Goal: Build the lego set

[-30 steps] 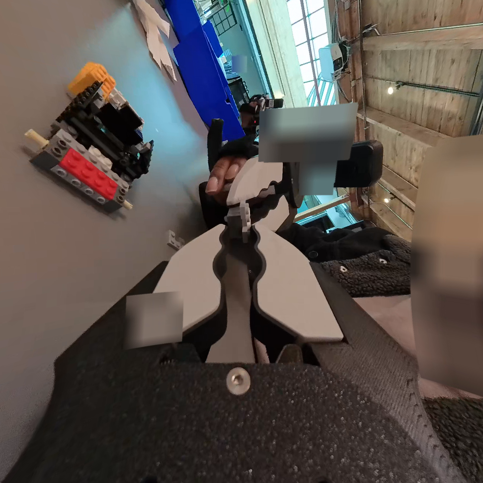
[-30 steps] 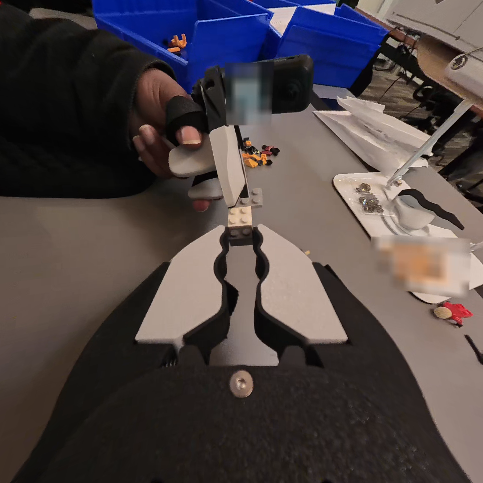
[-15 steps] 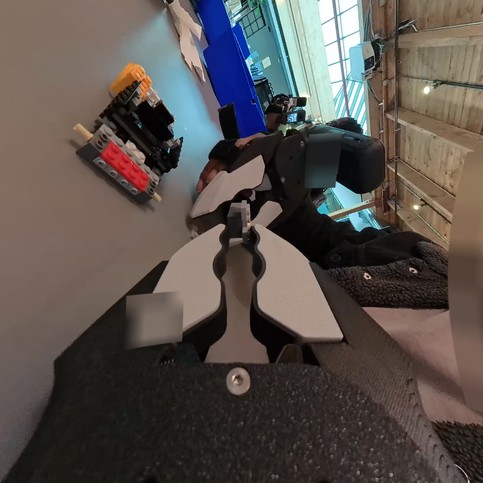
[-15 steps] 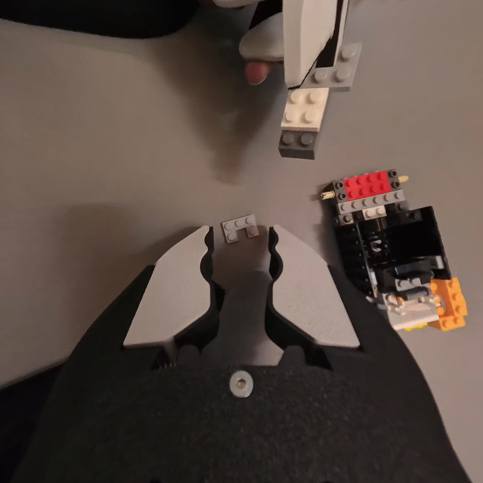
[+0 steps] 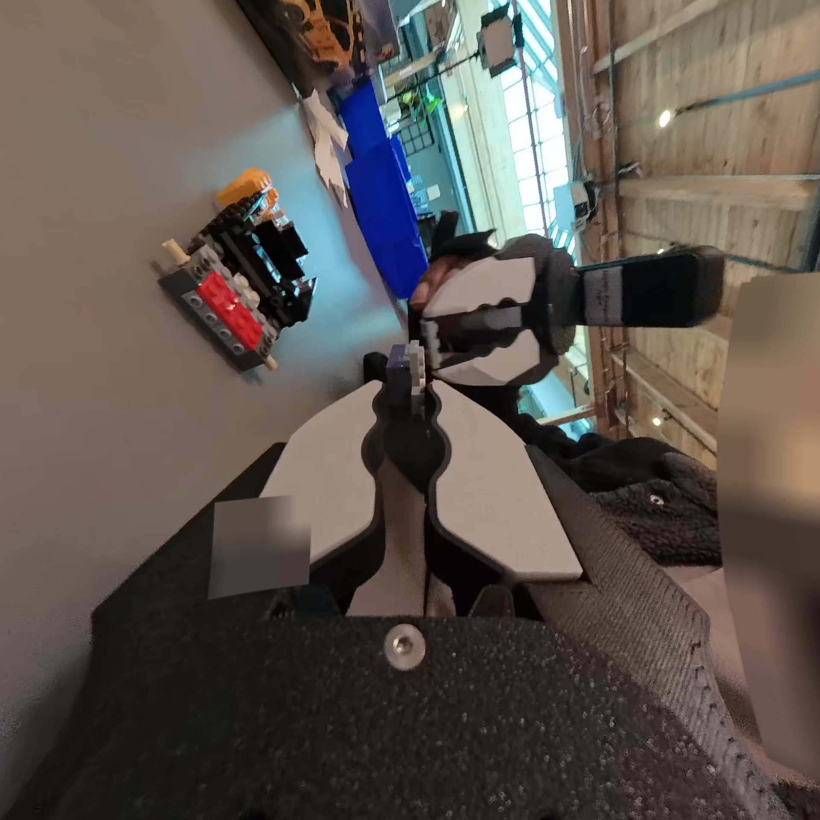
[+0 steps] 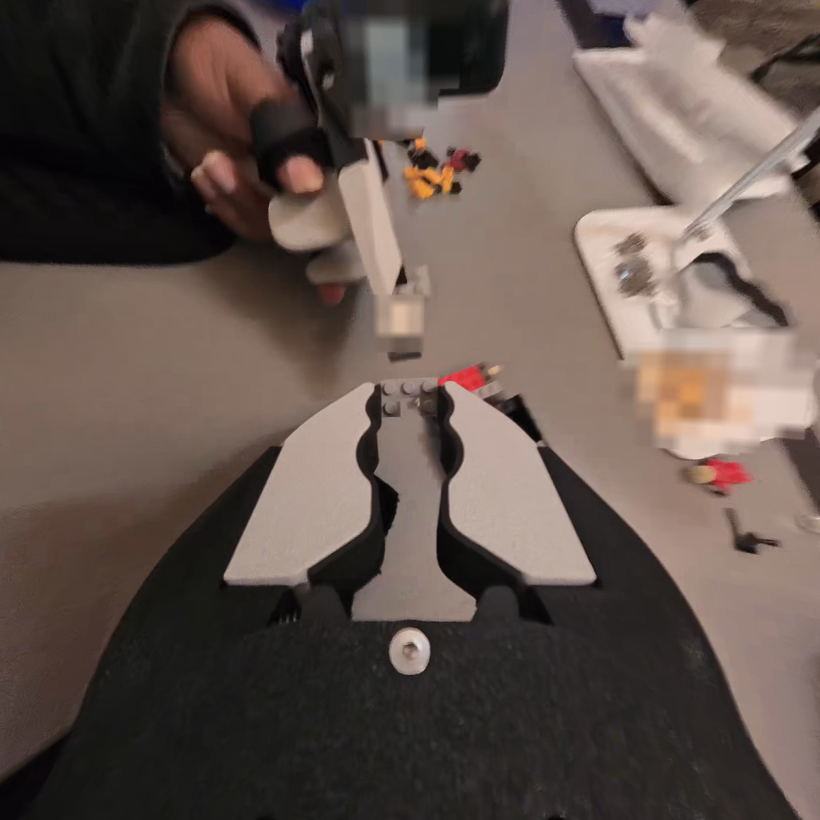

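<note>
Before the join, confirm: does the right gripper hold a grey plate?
Yes, the right gripper has its jaws closed on the small grey studded plate.

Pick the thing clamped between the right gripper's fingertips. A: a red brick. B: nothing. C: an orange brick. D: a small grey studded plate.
D: in the right wrist view the right gripper is shut on the small grey studded plate, whose studs show between its tips.
</note>
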Available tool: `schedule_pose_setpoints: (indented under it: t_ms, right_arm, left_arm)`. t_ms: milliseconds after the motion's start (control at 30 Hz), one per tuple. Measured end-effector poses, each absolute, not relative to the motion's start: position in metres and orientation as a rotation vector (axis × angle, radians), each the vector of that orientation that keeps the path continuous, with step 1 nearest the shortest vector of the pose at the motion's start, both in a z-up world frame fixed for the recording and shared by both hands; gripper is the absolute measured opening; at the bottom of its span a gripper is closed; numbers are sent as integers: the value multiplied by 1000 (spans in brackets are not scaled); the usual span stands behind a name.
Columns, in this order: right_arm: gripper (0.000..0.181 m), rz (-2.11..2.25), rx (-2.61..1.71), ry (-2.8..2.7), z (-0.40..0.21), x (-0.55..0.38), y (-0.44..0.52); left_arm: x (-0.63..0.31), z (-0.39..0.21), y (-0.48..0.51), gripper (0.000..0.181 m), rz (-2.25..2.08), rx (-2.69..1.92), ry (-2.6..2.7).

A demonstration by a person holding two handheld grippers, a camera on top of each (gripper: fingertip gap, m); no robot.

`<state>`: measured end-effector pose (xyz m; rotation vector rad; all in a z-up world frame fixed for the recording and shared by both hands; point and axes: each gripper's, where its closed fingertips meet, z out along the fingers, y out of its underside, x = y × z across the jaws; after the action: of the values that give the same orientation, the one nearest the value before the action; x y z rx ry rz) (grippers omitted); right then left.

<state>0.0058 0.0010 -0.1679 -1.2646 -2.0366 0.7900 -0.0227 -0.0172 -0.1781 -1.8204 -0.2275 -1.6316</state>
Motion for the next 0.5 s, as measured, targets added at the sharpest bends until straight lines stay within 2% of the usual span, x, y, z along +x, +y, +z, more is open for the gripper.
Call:
schedule_pose_setpoints:
  t_ms: [167,500]
  right_arm:
    - [24,598,-1182,-2167,-158,-4,-1]
    - [24,563,-1177,-2231,-165,-8,-7]
  left_arm:
    - [-14,-167,-15,14,-1629,-1728,-303]
    - [-14,-169,-16,14,-1657,-1719,-330]
